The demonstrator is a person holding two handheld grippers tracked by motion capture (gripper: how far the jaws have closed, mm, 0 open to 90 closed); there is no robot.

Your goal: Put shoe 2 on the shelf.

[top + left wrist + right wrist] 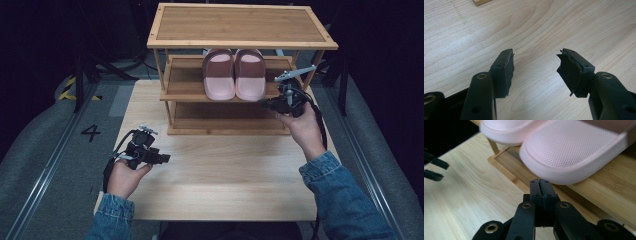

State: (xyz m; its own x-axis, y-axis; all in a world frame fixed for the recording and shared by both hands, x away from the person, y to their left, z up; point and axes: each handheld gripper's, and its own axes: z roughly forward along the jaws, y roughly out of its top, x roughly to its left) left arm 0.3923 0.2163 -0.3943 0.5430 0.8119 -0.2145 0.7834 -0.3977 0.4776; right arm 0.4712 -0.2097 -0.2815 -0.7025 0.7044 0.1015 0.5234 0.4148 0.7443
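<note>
Wooden bench (215,175) carries a bamboo shoe rack (240,30). Its middle shelf holds two pink slippers (234,75), side by side. The right gripper (267,102), fingers clenched on nothing, sits just before the nearer slipper (574,152). The left gripper (536,67), fingers released, rests well apart.

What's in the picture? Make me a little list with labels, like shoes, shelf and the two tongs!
shoes: a pair of pink slippers, side by side on the middle shelf
shelf: wooden rack with three levels, standing at the far end of the table
left tongs: open, nothing between them, over bare table near the person's side
right tongs: shut, holding nothing, just in front of the right slipper's edge
</note>
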